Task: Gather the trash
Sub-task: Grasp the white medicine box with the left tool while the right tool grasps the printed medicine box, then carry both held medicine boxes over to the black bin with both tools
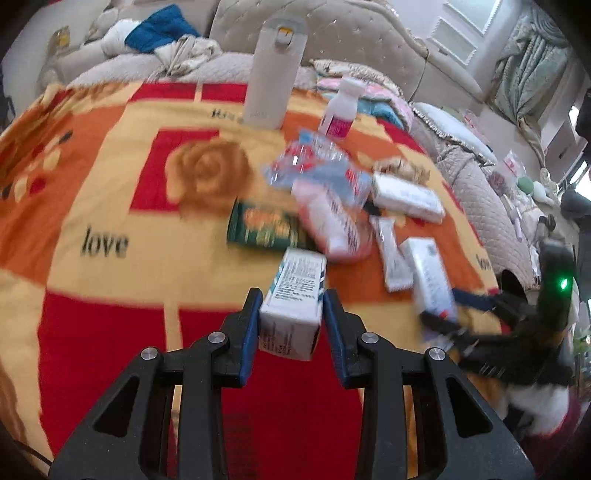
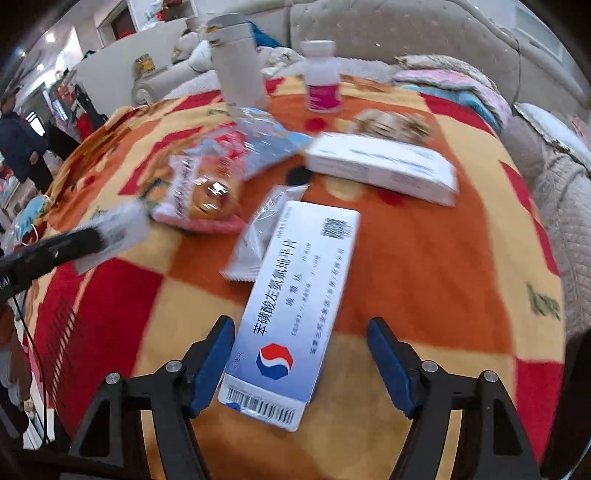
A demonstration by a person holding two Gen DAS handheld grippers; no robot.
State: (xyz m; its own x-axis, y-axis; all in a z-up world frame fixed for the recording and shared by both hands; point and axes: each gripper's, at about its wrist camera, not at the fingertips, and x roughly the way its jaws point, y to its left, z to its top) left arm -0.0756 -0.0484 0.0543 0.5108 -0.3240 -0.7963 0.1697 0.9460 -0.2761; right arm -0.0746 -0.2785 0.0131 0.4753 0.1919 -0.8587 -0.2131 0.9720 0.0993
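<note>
One wide fleece blanket, checked in red, orange and cream with the word "love" printed on it, covers the surface under everything else. Behind it runs a beige tufted sofa back heaped with folded bedding. On the blanket's far part stands a tall pale grey flask with a flip lid, and to its right a white plastic pill bottle with a magenta label, both upright.

The trash lies in a loose cluster on the blanket in front of those two: a crinkled clear plastic wrapper with red and blue print, a pink-edged bag holding a round bun, a dark green flat packet, a long white carton lying on its side and a small silver-white sachet.

The right gripper has its blue-padded jaws standing apart on either side of a long white-and-blue medicine box with a red and blue round logo; the box lies flat on the blanket, its near end between the pads, which do not press it.

The left gripper is clamped on a small white carton with fine blue print, held above the blanket's near part.
</note>
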